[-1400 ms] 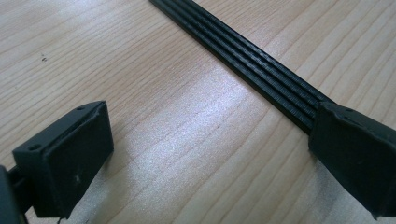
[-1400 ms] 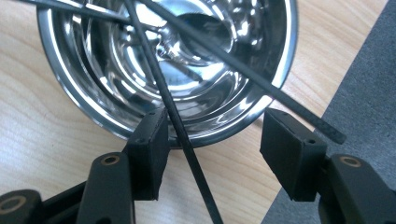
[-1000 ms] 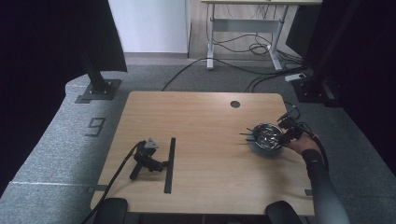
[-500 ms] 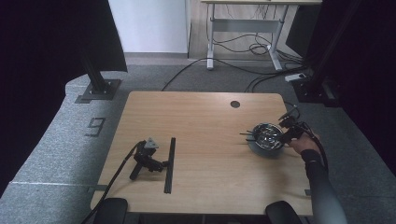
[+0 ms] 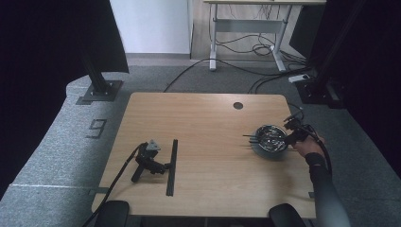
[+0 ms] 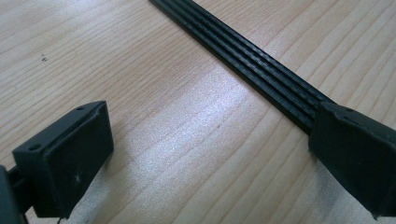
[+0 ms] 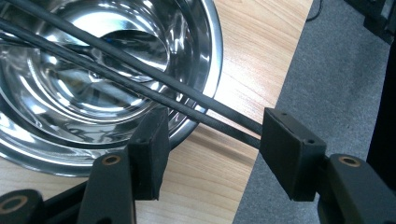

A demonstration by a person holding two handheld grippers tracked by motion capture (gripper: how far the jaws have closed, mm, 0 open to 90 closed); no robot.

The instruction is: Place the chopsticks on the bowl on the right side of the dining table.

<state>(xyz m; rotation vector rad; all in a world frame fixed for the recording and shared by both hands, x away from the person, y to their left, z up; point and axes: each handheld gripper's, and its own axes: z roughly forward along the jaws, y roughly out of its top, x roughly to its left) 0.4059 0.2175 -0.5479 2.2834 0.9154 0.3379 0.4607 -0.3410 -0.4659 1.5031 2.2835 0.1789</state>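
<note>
Hovering at the right rim of the steel bowl (image 7: 93, 70), your right claw (image 7: 212, 154) stands about half open, with two thin black rods (image 7: 140, 77) running between the jaws and neither pad pressing on them yet. The rods lie across the bowl's mouth, near ends overhanging the desk (image 5: 203, 123) edge, far ends poking out past the bowl's left side (image 5: 248, 138).

My read: the grab comes next. Square the jaws across both rods before you close, or one will likely slip out. Grip near the ends, clear of the rim, so the pad doesn't catch the bowl and drag it. The bowl looks light and sits close to the desk edge, so lift straight.

Left claw (image 6: 205, 154) rests wide open on the desk, one jaw at the flat ribbed black strip (image 6: 243, 65), holding nothing. Leave it.
</note>
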